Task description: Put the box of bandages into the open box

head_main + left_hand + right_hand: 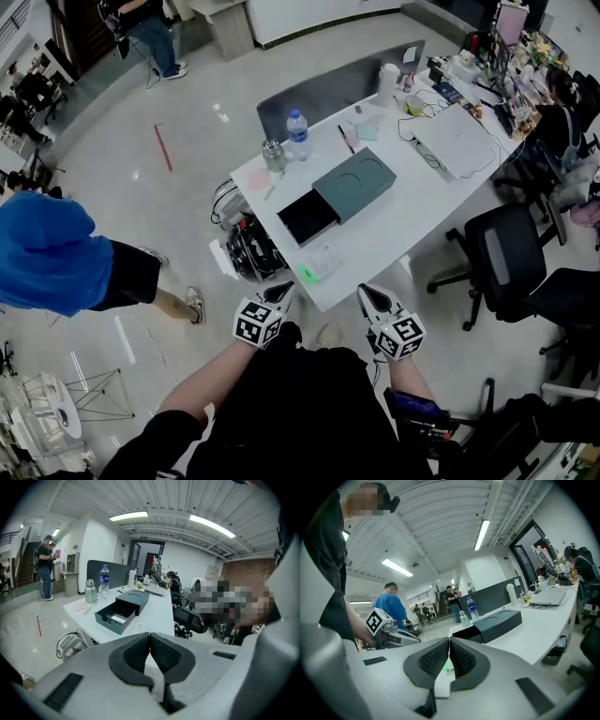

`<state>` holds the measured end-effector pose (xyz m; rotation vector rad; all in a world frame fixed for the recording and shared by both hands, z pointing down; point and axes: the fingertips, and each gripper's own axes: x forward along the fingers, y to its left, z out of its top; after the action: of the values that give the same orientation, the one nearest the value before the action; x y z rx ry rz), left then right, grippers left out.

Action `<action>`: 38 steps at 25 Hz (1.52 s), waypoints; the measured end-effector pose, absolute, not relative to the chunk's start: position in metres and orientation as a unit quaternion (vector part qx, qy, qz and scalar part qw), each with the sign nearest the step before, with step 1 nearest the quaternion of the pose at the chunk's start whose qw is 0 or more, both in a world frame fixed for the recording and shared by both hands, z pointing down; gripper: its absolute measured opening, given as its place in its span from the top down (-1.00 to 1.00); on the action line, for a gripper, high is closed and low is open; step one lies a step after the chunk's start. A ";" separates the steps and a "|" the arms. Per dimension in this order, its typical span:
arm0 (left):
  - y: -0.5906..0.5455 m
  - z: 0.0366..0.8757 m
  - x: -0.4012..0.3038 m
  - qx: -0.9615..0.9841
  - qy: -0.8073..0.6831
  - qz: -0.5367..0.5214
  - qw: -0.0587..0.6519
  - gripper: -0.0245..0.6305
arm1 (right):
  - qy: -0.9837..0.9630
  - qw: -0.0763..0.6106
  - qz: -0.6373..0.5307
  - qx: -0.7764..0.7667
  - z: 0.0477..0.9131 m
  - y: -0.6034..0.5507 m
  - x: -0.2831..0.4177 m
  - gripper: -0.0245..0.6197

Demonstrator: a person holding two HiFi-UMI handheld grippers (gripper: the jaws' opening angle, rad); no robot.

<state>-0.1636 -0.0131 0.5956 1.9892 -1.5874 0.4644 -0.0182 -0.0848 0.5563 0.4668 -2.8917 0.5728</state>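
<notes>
The open box [339,194] is dark green and lies on the white table [412,202], its black drawer pulled out toward the near-left. It also shows in the left gripper view [123,610] and the right gripper view [493,623]. A small pale box with a green patch, the bandages [316,266], rests near the table's front corner. My left gripper [280,292] and right gripper [370,296] hover side by side just short of that edge, both shut and empty. The pads meet in each gripper view: left gripper [150,643], right gripper [449,649].
A water bottle [297,134] and a metal flask [273,155] stand at the table's far-left corner. A laptop [457,139] and cables lie at the far right. Black office chairs [511,258] flank the right side. A person in blue [56,253] stands left; a bag [251,248] sits under the table.
</notes>
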 end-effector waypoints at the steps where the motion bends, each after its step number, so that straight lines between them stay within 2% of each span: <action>1: -0.017 0.597 -0.163 0.743 -0.585 0.177 0.274 0.90 | -0.965 0.078 0.192 0.160 0.557 -0.086 -0.017 0.84; 20: -0.093 0.653 -0.162 0.763 -0.488 0.298 0.300 0.87 | -0.942 0.071 0.209 0.254 0.557 -0.126 -0.019 0.84; 31: -0.111 0.686 -0.150 0.744 -0.443 0.384 0.322 0.03 | -0.923 0.060 0.229 0.304 0.566 -0.122 -0.005 0.84; 34: -0.117 0.691 -0.145 0.736 -0.440 0.396 0.330 -0.08 | -0.919 0.057 0.231 0.313 0.569 -0.122 0.000 0.84; 38: -0.122 0.698 -0.144 0.722 -0.439 0.408 0.346 -0.14 | -0.914 0.052 0.239 0.325 0.574 -0.121 0.009 0.84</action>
<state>-0.1440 -0.1223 0.6980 1.8739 -1.1393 1.0600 0.0091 -0.1214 0.5738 0.9882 -2.7779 0.7263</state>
